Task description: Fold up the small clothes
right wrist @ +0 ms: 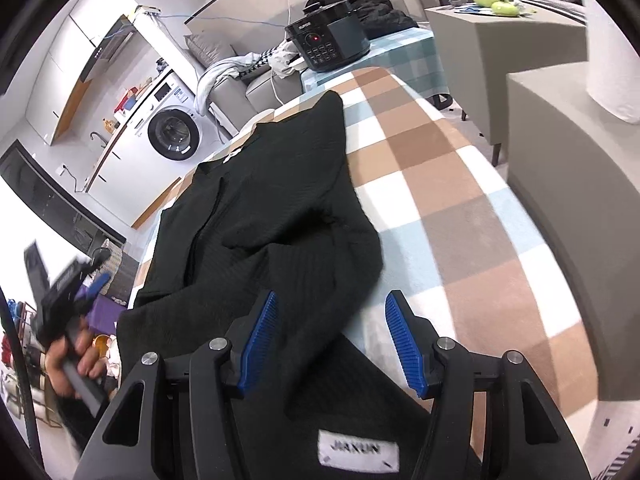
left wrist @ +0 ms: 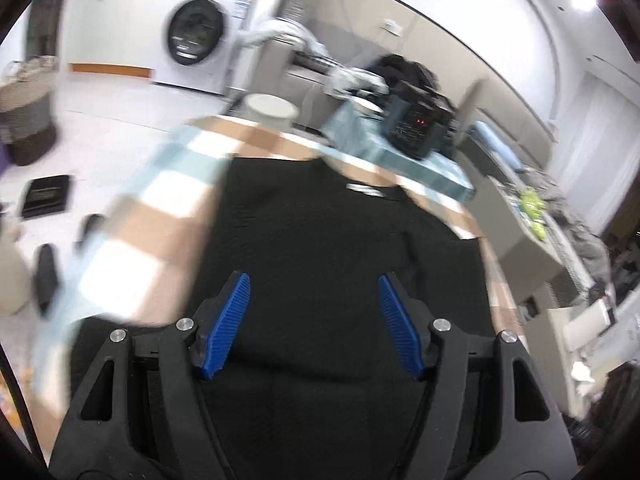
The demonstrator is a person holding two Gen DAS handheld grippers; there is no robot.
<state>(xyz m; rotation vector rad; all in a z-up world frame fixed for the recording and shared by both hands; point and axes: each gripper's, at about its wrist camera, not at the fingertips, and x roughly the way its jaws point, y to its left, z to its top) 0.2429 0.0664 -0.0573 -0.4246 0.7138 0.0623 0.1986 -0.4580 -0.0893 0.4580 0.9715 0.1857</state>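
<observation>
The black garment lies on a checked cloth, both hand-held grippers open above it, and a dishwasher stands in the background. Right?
One error: it is a washing machine, not a dishwasher, as the right wrist view shows. The black garment does lie on the checked cloth, with both hand-held grippers open.

White front-load washer (right wrist: 173, 134) under wood-edged counter, white cabinets (right wrist: 68, 60) above. Pale floor (left wrist: 120, 96). Grey sofa (right wrist: 256, 80) w/ clothes draped over it. Grey side tables (right wrist: 500, 32) at right. Ceiling lights (left wrist: 584, 0) on, bright. Woven basket (left wrist: 28, 108) nr left wall.
</observation>
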